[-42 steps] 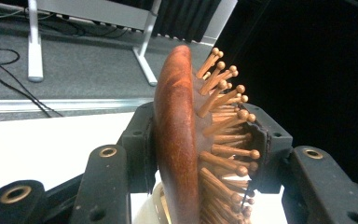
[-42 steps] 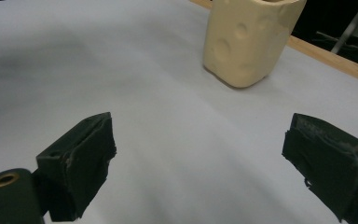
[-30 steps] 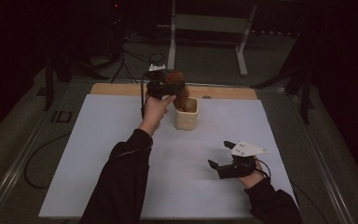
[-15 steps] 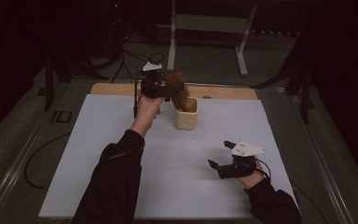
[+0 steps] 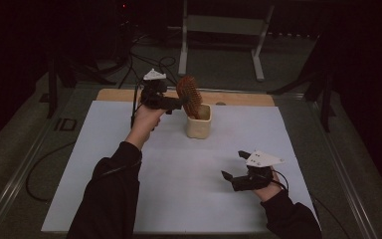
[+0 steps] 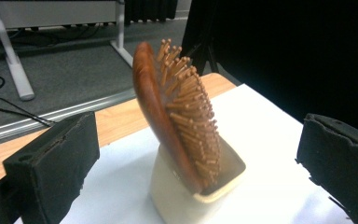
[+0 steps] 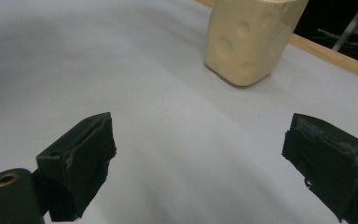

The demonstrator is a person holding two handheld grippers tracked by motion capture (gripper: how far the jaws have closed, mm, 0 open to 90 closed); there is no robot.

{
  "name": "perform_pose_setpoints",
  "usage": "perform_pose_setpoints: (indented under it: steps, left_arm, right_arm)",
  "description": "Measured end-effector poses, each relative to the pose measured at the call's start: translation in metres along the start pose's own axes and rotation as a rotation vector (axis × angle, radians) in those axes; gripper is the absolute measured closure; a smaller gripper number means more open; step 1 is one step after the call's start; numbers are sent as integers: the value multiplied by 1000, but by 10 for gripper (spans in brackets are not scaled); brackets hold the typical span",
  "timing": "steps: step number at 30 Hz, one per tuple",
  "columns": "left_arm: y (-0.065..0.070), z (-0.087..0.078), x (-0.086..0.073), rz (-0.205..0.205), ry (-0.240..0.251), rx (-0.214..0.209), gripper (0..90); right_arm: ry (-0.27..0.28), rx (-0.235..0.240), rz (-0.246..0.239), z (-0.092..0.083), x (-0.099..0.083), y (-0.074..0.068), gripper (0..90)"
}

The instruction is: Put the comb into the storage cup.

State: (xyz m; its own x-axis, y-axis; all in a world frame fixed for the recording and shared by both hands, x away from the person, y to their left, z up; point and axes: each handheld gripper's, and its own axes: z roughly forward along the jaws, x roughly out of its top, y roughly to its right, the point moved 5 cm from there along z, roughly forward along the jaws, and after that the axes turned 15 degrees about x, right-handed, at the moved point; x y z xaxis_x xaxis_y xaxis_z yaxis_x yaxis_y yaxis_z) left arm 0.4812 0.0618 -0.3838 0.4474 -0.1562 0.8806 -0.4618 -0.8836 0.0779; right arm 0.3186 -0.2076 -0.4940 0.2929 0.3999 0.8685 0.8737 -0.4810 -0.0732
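Left gripper point(image 5: 175, 103), near the frame's upper middle, has just opened its jaws off my hairbrush point(image 5: 189, 95), which now stands head-up in the cream cup point(image 5: 199, 127), so the placing looks done.

1. White worktop point(image 5: 104, 164) spreads under me, a wooden strip point(image 5: 248, 98) along its far edge.
2. A metal stand point(image 5: 219, 30) is on the floor beyond.
3. Black cables point(image 5: 144, 62) trail beside that stand.

Dim room, grey floor point(image 5: 219, 69)
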Motion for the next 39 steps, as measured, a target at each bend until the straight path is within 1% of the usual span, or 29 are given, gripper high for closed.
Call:
perform_pose_setpoints:
  steps: [3,8,9,10,15,16,17,19,21,25,26,28,32,35,36,37,39]
  left_arm:
    - [-2,-7,-1,0,13,-4,0]
    - [-2,-15,-6,18,18,-5,0]
    - [-3,-17,-7,23,15,-6,0]
    - [-3,-18,-8,28,12,-9,0]
    - [-5,-26,-15,38,12,-9,0]
    - [-5,-28,-16,39,10,-15,0]
    - [-6,-30,-18,46,7,-11,0]
    - [-6,-33,-22,51,2,-12,0]
    - [-7,-36,-25,59,-3,-10,0]
    - [-11,-42,-32,61,-9,-10,0]
    - [-11,-44,-33,60,-12,-16,0]
    - [-12,-48,-36,64,-7,-16,0]
    - [-16,-56,-45,65,-14,-17,0]
    - [-18,-63,-54,81,-17,-9,0]
    - [-19,-66,-58,93,-16,-5,0]
    - [-19,-69,-61,93,-20,-11,0]
    - [-20,-74,-68,106,-23,-3,0]
  right_arm:
    - [3,-4,-1,-1,0,0,80]
    - [-3,0,-4,-2,-2,-1,80]
    - [-1,-1,-1,-2,-2,-2,80]
    - [-4,-2,-7,-2,-2,-1,81]
    - [-2,-5,2,-5,-5,-1,80]
    - [-1,-4,5,-5,-6,-1,80]
    - [-5,-3,2,-6,-7,0,80]
    - [-3,-7,15,-6,-8,0,80]
    - [-3,-10,9,-6,-9,0,80]
    - [-5,-10,7,-7,-10,0,80]
    - [-5,-10,8,-7,-10,0,80]
    - [-8,-12,4,-7,-11,0,80]
    - [-13,-14,8,-8,-14,0,80]
    - [-9,-18,18,-9,-15,-1,80]
    - [-8,-16,8,-10,-15,0,80]
    - [-8,-17,10,-11,-15,0,80]
    - [-8,-20,14,-11,-16,-1,80]
